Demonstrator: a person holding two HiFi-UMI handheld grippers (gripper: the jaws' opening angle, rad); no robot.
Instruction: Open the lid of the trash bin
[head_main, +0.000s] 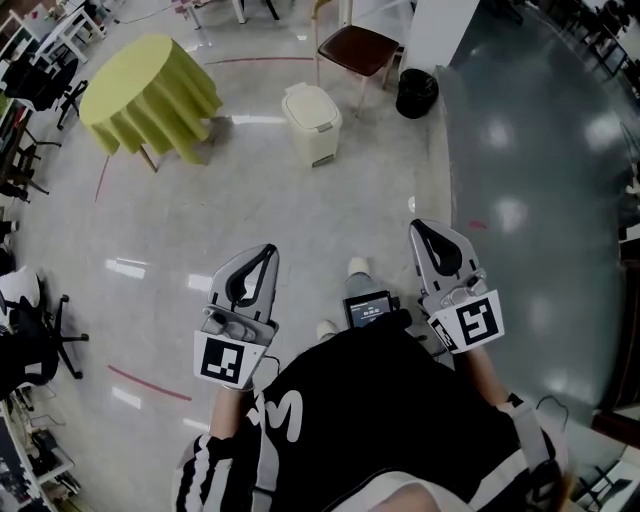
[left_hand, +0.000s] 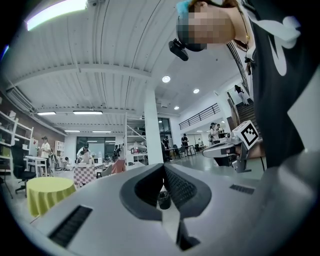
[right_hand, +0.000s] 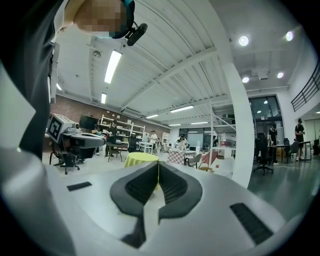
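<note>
Trash bin (head_main: 311, 122), cream with its lid (head_main: 306, 100) down, stands on the floor (head_main: 300, 220) between a round table (head_main: 150, 95) draped in green and a chair (head_main: 358, 48). Well short of it, the left gripper (head_main: 268, 250) and right gripper (head_main: 415, 228) are held low. Each has its fingers (left_hand: 145, 187) pressed together with nothing between them.

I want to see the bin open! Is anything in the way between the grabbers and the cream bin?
Nothing visible. Only bare grey floor lies between the left gripper, the right gripper and the cream plastic trash bin. The round table with a yellow-green cloth stands off to one side, apart.
</note>
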